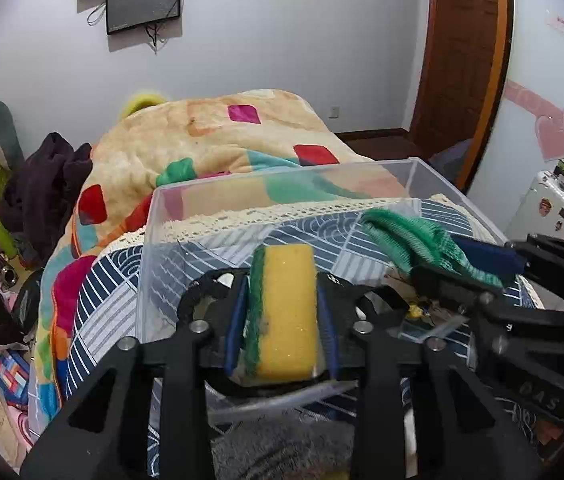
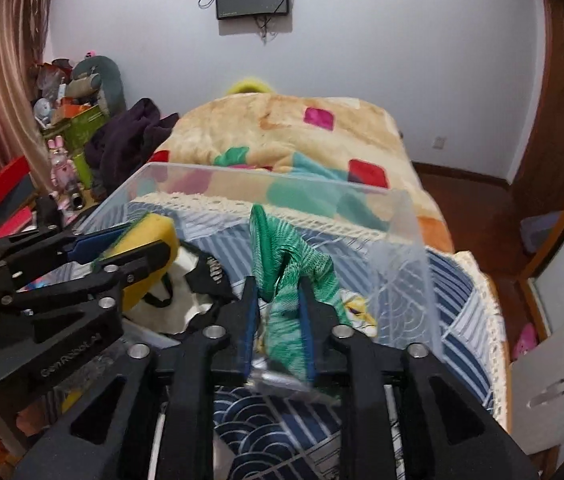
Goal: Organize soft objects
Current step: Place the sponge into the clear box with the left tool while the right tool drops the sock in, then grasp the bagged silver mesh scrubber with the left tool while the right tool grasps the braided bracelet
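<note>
My left gripper is shut on a yellow sponge with a green scouring side and holds it over the near part of a clear plastic box on the bed. My right gripper is shut on a green mesh cloth and holds it above the same box. In the left wrist view the right gripper and the green cloth are at the right. In the right wrist view the left gripper and the sponge are at the left.
The box stands on a blue-and-white patterned bedcover. A white and black item and a printed piece lie in the box. Beyond is a heaped colourful blanket. Cluttered shelves at left, a white fridge at right.
</note>
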### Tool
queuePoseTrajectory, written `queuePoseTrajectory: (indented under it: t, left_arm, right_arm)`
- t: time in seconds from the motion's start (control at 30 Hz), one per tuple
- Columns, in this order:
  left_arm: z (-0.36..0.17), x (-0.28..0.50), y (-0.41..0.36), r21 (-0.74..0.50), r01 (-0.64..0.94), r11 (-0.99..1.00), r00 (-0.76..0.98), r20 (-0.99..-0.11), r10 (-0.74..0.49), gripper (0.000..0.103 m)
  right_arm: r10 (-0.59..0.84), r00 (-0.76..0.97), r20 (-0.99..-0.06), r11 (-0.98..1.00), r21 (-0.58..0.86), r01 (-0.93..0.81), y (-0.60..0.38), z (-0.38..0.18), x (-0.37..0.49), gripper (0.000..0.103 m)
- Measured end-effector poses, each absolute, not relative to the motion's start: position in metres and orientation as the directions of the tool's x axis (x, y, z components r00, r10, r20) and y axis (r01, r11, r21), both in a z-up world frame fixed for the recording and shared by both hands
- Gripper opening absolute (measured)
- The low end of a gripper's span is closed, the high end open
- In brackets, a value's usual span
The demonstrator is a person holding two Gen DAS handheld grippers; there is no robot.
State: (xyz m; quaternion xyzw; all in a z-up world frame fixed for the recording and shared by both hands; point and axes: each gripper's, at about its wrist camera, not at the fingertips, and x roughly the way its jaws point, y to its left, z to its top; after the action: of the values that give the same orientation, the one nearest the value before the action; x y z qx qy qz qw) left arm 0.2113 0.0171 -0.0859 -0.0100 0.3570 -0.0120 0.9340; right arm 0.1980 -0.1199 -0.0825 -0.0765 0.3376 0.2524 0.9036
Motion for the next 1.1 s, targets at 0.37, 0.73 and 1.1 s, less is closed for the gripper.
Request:
queuePoseTrajectory:
  t: [0.37, 0.73, 1.1]
  left_arm:
    - [-0.058, 0.180, 0.027, -0.053, 0.026, 0.998, 0.797, -0.602, -0.053, 0.056]
    - [-0.040, 0.134, 0.032, -0.056, 0.049, 0.997, 0.842, -0.534, -0.071, 0.073]
    - [-0.087, 0.124, 0.049, -0.059, 0.009, 0.998, 0.773, -0.632, -0.045, 0.074]
  right_arm:
    - [0.426, 0.672, -0.606, 0.857, 0.031, -0.515, -0.133, -0.068, 0.180, 0.053]
    - [0.432, 0.743, -0.511, 0.881, 0.065, -0.468, -0.169, -0.043, 0.156, 0.068]
    - [0.352, 0.699, -0.622, 0.915, 0.072, -0.397, -0.191, -0.098, 0.158, 0.068]
